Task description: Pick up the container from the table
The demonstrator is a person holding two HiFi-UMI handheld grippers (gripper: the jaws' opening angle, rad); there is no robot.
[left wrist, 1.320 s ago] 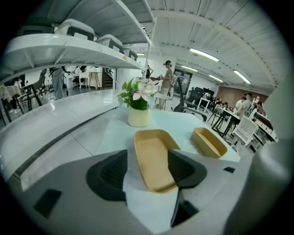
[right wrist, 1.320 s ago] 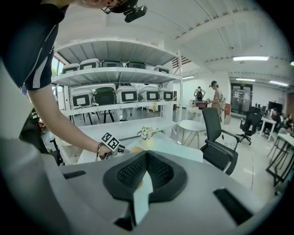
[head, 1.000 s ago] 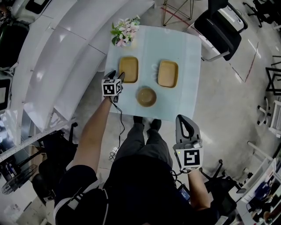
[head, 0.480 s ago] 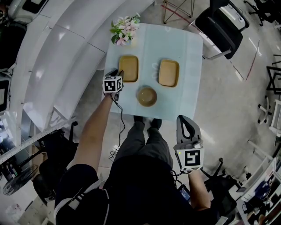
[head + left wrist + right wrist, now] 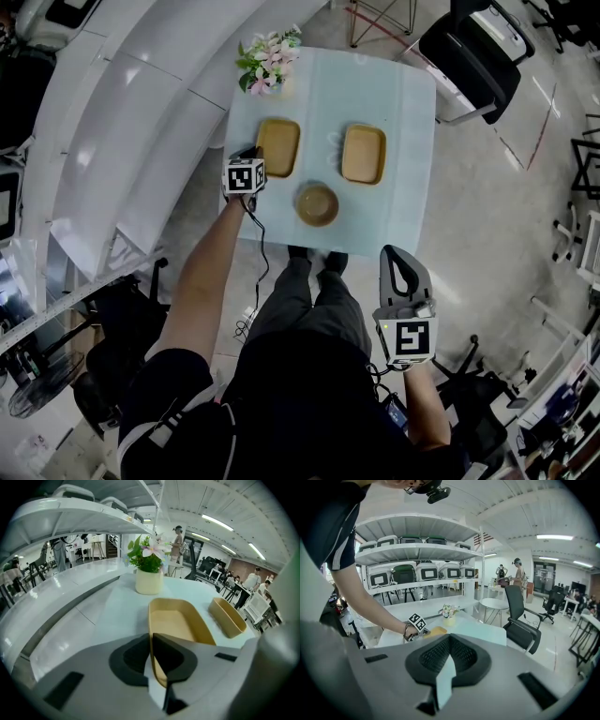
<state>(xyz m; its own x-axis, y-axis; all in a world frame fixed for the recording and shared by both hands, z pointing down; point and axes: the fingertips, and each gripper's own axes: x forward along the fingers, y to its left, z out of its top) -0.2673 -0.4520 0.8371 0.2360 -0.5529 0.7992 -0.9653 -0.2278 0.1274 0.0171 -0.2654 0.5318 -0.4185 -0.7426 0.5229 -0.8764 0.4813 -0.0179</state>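
The left gripper (image 5: 254, 156) has just been closing its jaws, and they are now clamping the near wall of the left container (image 5: 278, 147). In the left gripper view, the tan rim is standing pinched between the dark pads (image 5: 140, 656).

The container is sitting on the table (image 5: 403, 103), with the gripper biting at its 7 o'clock corner. The flowers (image 5: 267, 64) are standing at its 12 o'clock, the second container (image 5: 364, 154) is lying at its 3 o'clock, and the bowl (image 5: 318, 204) is resting at its 5 o'clock.

The container is lying flat where it lay a second ago, so the grasp looks made and the lift is not yet starting.

The right gripper (image 5: 399, 255) is hanging by the person's side at 5 o'clock of the table, with its jaws together on nothing.

Since the grip is taking only one thin wall, the container is likely to tip as it is rising.
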